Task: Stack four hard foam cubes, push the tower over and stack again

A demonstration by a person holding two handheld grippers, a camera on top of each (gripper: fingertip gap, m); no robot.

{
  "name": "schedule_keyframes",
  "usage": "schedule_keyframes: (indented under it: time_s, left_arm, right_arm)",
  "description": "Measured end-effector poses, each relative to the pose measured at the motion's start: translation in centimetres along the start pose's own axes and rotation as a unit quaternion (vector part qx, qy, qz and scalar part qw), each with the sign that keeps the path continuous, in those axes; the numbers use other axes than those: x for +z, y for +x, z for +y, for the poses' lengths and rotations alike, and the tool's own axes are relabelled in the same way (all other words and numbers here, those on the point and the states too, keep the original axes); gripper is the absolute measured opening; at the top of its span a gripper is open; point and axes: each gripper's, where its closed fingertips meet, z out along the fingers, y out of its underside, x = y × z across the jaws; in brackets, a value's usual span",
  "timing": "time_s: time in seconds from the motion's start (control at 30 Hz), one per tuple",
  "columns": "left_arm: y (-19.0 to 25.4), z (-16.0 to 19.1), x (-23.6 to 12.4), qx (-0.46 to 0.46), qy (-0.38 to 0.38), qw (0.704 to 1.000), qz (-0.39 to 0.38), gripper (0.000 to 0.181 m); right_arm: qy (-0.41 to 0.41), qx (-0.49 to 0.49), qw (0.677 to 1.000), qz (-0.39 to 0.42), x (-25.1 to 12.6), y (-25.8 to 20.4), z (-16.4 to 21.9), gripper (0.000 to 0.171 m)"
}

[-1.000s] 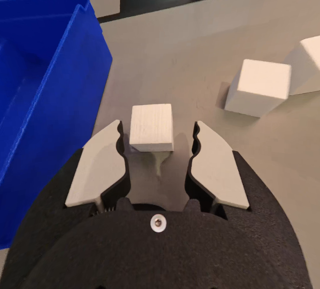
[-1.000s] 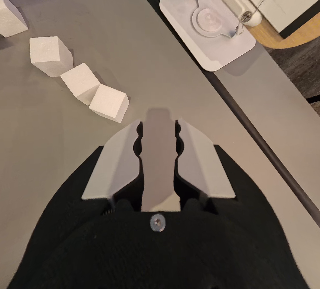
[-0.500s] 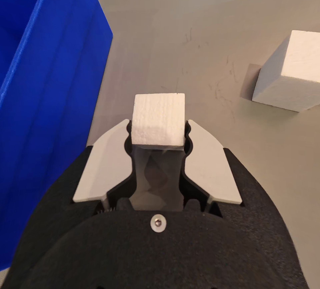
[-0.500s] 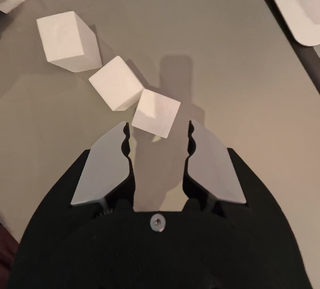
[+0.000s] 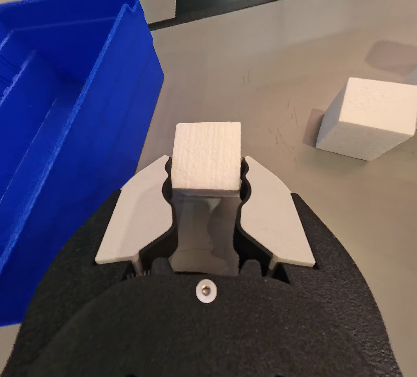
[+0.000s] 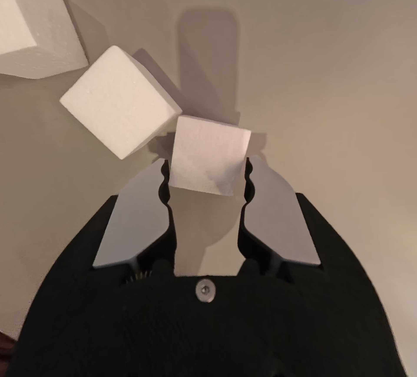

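My left claw (image 5: 205, 162) is clamped on one foam cube (image 5: 205, 156), lifted beside the blue bin (image 5: 67, 99) toward the tabletop's (image 5: 225, 72) left edge. My right claw (image 6: 206, 162) brackets a second cube (image 6: 207, 153); whether it grips I cannot tell. No tower stands: two more cubes (image 6: 119, 101) lie loose, so all stacking remains.

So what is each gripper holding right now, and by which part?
Left gripper: foam cube, by opposite side faces. Right gripper: jaws flank another cube; hold cannot be told.
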Motion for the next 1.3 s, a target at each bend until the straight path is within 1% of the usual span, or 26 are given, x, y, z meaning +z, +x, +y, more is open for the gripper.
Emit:
schedule_keyframes:
  time_s: [0.03, 0.2, 0.3, 0.37, 0.47, 0.57, 0.6, 0.63, 0.7, 0.87, 1.03, 1.1, 1.3]
  left_arm:
    - [0.0, -0.3, -0.2, 0.001, 0.005, 1.0, -0.001, 0.058]
    - [1.2, -2.1, -1.4, 0.013, 0.032, 0.999, 0.009, 0.058]
    - [3.6, -3.9, -2.4, 0.034, 0.057, 0.997, 0.05, 0.058]
    - [6.4, -5.5, -3.1, 0.078, 0.08, 0.988, 0.104, 0.058]
    - [11.6, -7.4, -4.1, 0.193, 0.108, 0.955, 0.196, 0.058]
    - [16.1, -8.3, -4.3, 0.302, 0.12, 0.904, 0.276, 0.058]
    - [17.4, -8.3, -4.3, 0.334, 0.123, 0.883, 0.306, 0.058]
    - [18.2, -8.6, -4.0, 0.354, 0.125, 0.869, 0.323, 0.058]
    - [19.2, -9.5, -3.1, 0.367, 0.125, 0.854, 0.348, 0.058]
    - [21.2, -10.5, -2.4, 0.357, 0.117, 0.803, 0.463, 0.058]
    - [21.6, -9.7, -0.5, 0.384, 0.086, 0.779, 0.489, 0.058]
    - [21.8, -9.7, -0.2, 0.38, 0.078, 0.775, 0.499, 0.058]
    - [21.9, -9.0, 1.2, 0.396, 0.058, 0.769, 0.498, 0.058]
  right_arm:
    - [-0.003, 0.002, 1.0, 0.0, 0.1, 0.2, 0.1, 0.061]
    - [-0.015, 0.022, 1.0, 0.005, -0.2, 2.5, 1.2, 0.061]
    - [-0.018, 0.049, 0.999, 0.004, -0.6, 4.7, 2.3, 0.061]
    - [-0.01, 0.065, 0.998, -0.011, -1.2, 5.9, 2.8, 0.061]
    - [0.007, 0.081, 0.996, -0.03, -2.8, 7.2, 3.6, 0.061]
    - [0.036, 0.087, 0.995, -0.04, -4.9, 8.4, 4.2, 0.061]
    - [0.048, 0.088, 0.994, -0.044, -5.8, 8.7, 4.4, 0.061]
    - [0.059, 0.088, 0.993, -0.049, -6.6, 8.9, 4.6, 0.061]
    - [0.084, 0.086, 0.991, -0.052, -8.4, 9.4, 5.0, 0.061]
    - [0.141, 0.079, 0.986, -0.048, -12.5, 10.1, 6.0, 0.061]
    - [0.182, 0.082, 0.979, -0.043, -14.8, 10.5, 6.4, 0.061]
    - [0.182, 0.081, 0.979, -0.043, -14.9, 10.5, 6.6, 0.061]
    - [0.165, 0.079, 0.982, -0.044, -14.2, 10.7, 6.8, 0.061]
